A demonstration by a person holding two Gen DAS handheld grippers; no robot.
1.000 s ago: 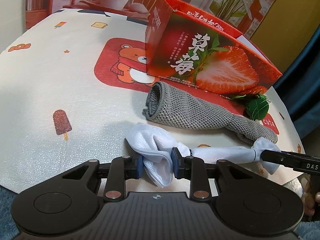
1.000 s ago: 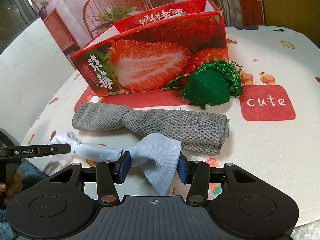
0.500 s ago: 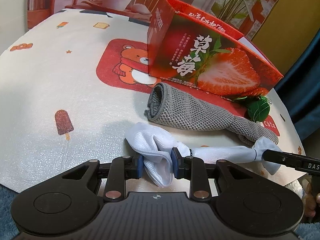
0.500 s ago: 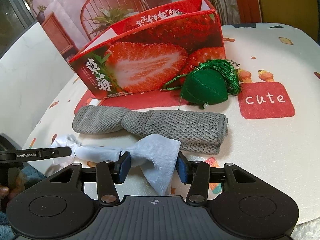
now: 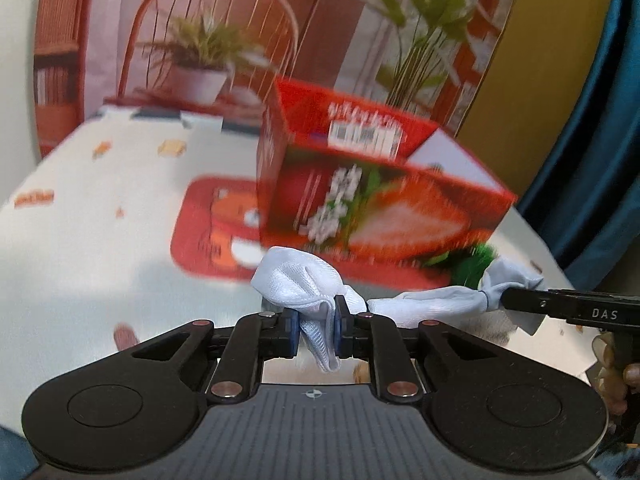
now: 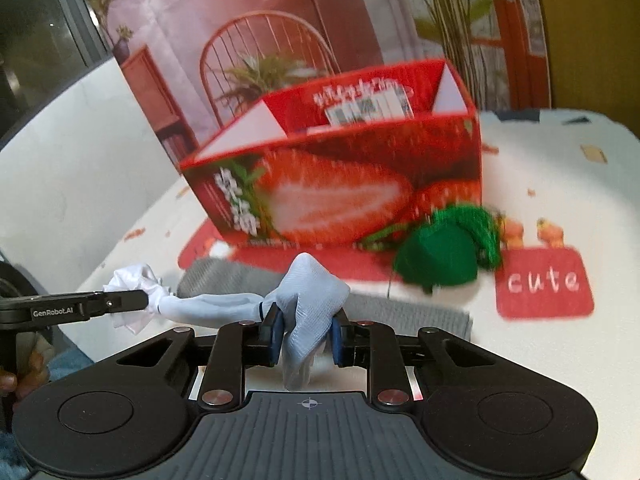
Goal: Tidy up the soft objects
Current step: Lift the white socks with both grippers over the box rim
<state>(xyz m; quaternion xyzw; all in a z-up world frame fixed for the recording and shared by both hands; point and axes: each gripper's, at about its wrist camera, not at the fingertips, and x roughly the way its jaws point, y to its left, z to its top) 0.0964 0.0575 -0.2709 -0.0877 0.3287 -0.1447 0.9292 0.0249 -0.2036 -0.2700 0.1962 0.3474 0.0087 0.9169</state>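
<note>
Stretching between the 2 grippers is a pale blue-white cloth (image 5: 304, 280), a thin woven piece twisted into a rope at its middle and bunched into soft folds at each end. The left gripper (image 5: 314, 330) is clenched on one bunched end, its blue pads (image 5: 291, 330) pressing the fabric from both sides, and its jaws have just been closing on it. The right gripper (image 6: 304, 334) grips the other end in the same way (a loose tail of cloth hangs down between its pads), and its jaws have also just been closing. The cloth hangs in front of a red cardboard box (image 6: 340, 196), open at the top and printed with a cut strawberry. A grey knitted towel (image 6: 400, 314), coarse and folded long, lies flat on the table between the cloth and the box. Beside the box's right corner, seen from the right wrist, sits a round green pouch (image 6: 440, 264) with a stringy tassel. The table (image 5: 80, 240) is covered in a white pebbled sheet with small cartoon prints.
</note>
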